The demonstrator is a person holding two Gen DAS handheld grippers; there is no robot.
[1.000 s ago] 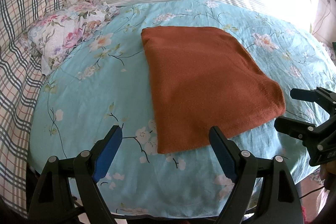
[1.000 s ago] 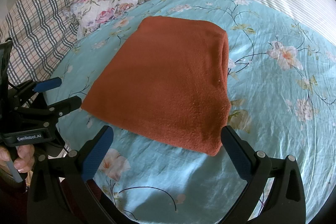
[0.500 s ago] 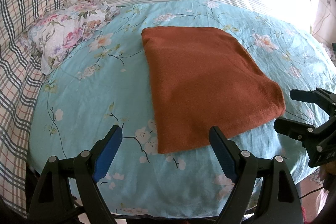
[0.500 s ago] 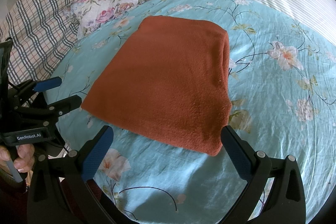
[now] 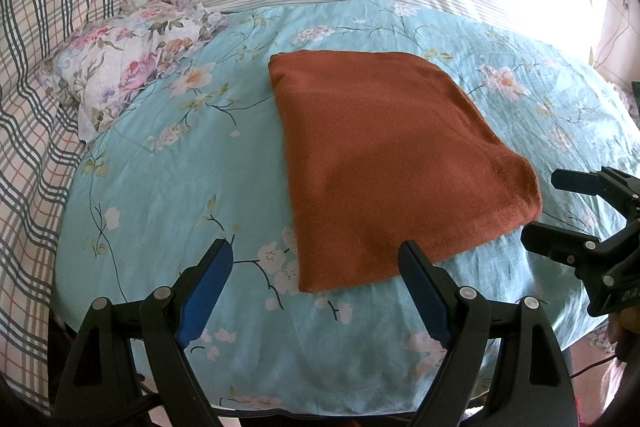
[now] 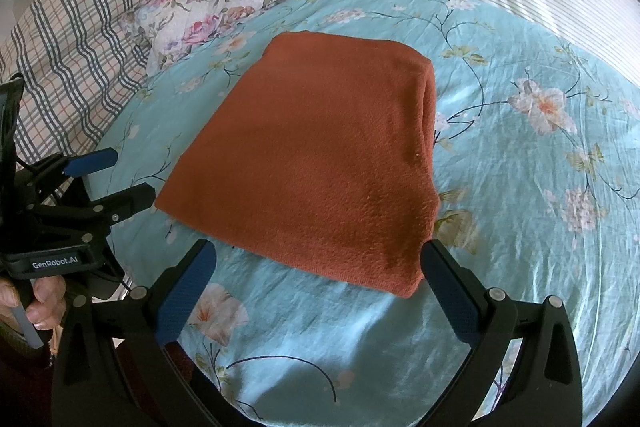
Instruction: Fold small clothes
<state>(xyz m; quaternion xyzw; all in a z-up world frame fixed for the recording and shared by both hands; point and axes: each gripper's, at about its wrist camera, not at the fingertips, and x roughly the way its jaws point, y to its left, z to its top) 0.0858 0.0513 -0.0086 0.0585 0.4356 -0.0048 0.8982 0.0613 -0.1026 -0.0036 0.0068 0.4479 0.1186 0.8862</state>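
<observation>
Rust cloth (image 5: 384, 163) folded to a flat rectangle, lying mid-sheet (image 5: 168, 187), its near edge close to the sheet's front edge. Left gripper (image 5: 316, 267): jaws wide apart, empty, just short of the cloth's near-left corner. Right gripper (image 6: 316, 267): wide apart, empty, by the near-right corner. Floral pillow (image 5: 132, 43) at the sheet's far-left corner.

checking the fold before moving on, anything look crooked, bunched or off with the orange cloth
Nothing stands out. The orange cloth lies flat on the floral sheet as a neat folded rectangle, edges stacked evenly along its right side. Both grippers are open and clear of it.
</observation>
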